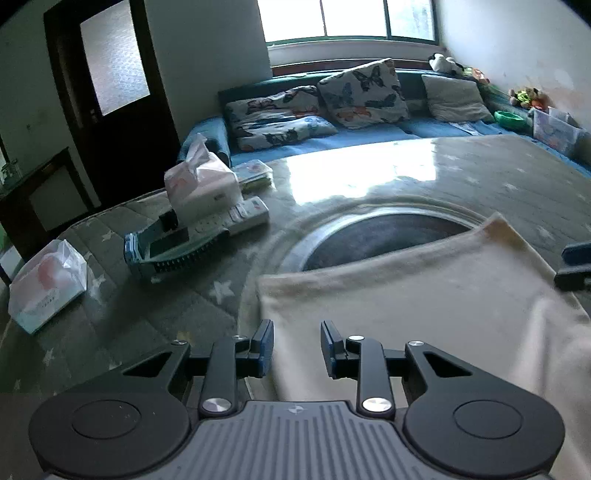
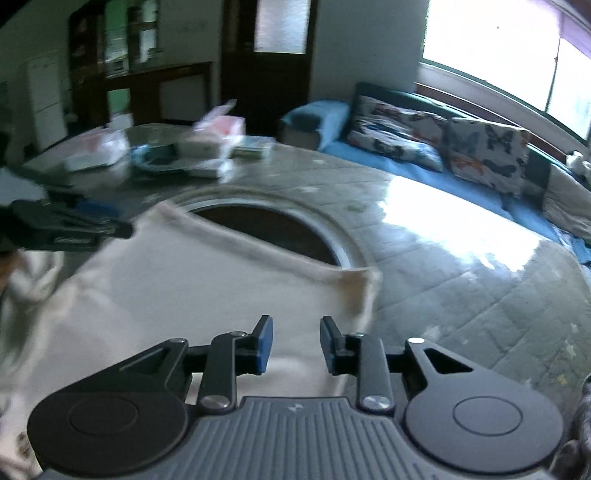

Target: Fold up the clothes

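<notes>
The left tool (image 1: pixel 297 349) has its jaws parted to a moderate gap with nothing between them, poised over the near left edge of a cream cloth (image 1: pixel 424 295). The right tool (image 2: pixel 297 347) is parted about the same, also gripping nothing, above the near right part of the same cloth (image 2: pixel 184 295). Whether either tool touches the fabric cannot be told. In the left view the tip of the right tool (image 1: pixel 574 267) shows at the far right edge, beside the cloth; in the right view the left tool (image 2: pixel 66 230) shows at the left, over the cloth's left side.

The cloth lies flat on the surface (image 1: pixel 480 177), which is covered by a grey quilted cover with pale stars. Its far hem runs across a round dark inset (image 1: pixel 388 236) with a metal rim, hiding the inset's near part. In the right view the cloth's far right corner (image 2: pixel 364 284) is slightly curled.

Farther left on the surface stand a tissue pack (image 1: pixel 201 181), a white remote (image 1: pixel 243 216), a blue tray (image 1: pixel 173 249) holding dark items, and a bagged tissue pack (image 1: pixel 46 284), all well apart from the cloth. Beyond the surface is a blue sofa (image 1: pixel 332 138) with butterfly cushions (image 1: pixel 364 92), a window (image 1: pixel 347 18) above it, and a dark door (image 1: pixel 110 92) to the left.
</notes>
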